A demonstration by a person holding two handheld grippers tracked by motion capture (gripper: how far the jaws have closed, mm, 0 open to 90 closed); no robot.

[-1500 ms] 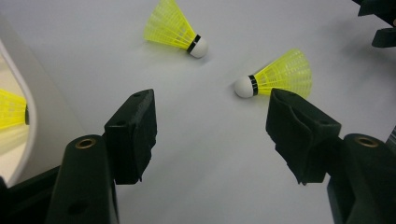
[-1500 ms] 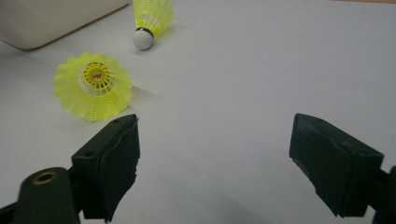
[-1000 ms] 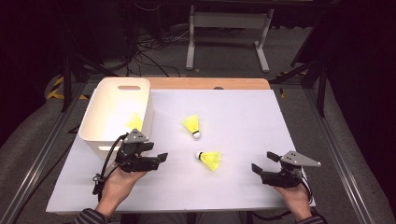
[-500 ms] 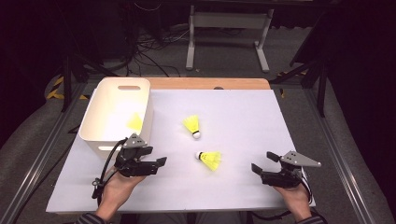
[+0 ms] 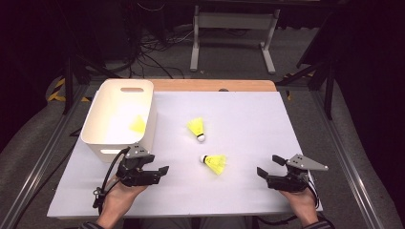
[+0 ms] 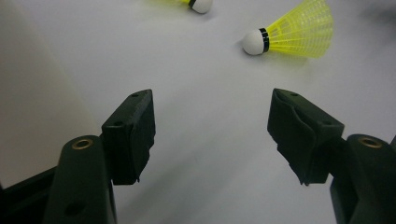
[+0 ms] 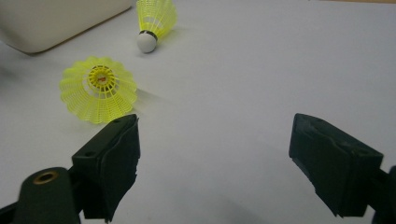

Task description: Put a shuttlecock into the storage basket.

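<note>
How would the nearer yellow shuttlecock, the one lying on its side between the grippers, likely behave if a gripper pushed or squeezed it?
The nearer shuttlecock looks very light: its skirt is thin open mesh. Lying on its side, a push would probably swing it around its rounded white cork rather than slide it straight. The skirt would likely flex under a squeeze.

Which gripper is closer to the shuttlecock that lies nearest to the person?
Left. The left gripper is just left of the shuttlecock; the right gripper sits slightly farther, to its right.

Lab or studio recording space, dark surroundings, white-topped table (image 5: 248, 119), loose floor cables (image 5: 157, 45), metal stand (image 5: 233, 21)
</note>
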